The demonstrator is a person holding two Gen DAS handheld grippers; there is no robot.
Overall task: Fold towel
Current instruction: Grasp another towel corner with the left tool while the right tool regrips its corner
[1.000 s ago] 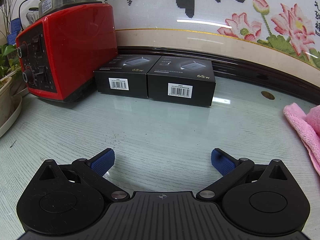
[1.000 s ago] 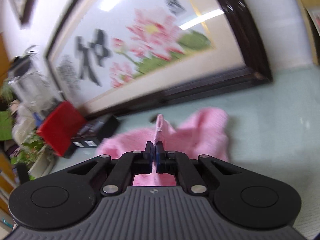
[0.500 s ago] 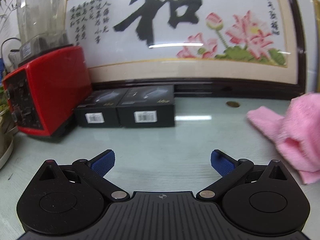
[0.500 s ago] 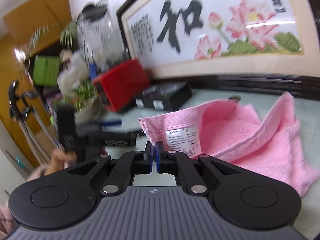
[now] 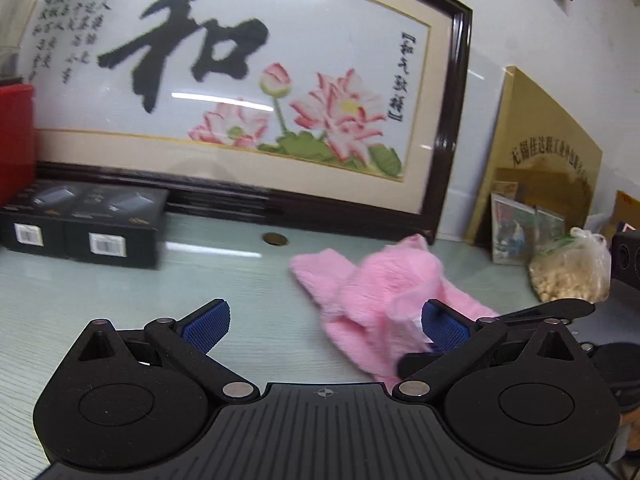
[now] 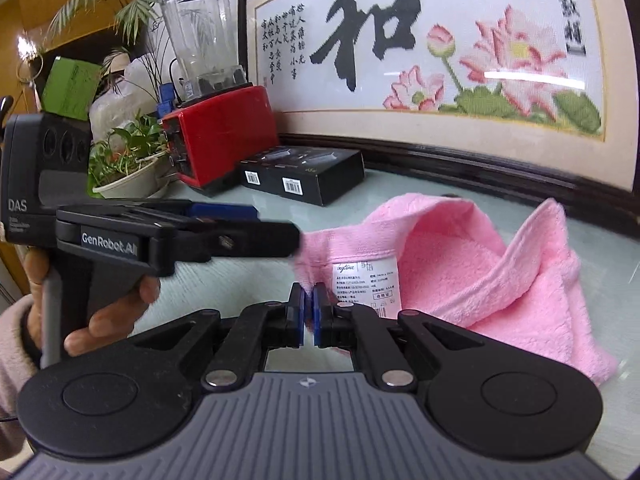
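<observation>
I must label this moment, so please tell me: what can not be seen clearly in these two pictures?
- Right tongs: whether the pink towel edge is between the pads; they hide it.
- Towel's near edge, left wrist view: hidden behind the left tongs.
- Towel label: print too small.
- Red blender: cut off by the left edge.

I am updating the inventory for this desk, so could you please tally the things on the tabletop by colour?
Pink: 1, the towel
Black: 2, the boxes
Red: 1, the blender
Green: 1, the potted plant
Total: 5
</observation>
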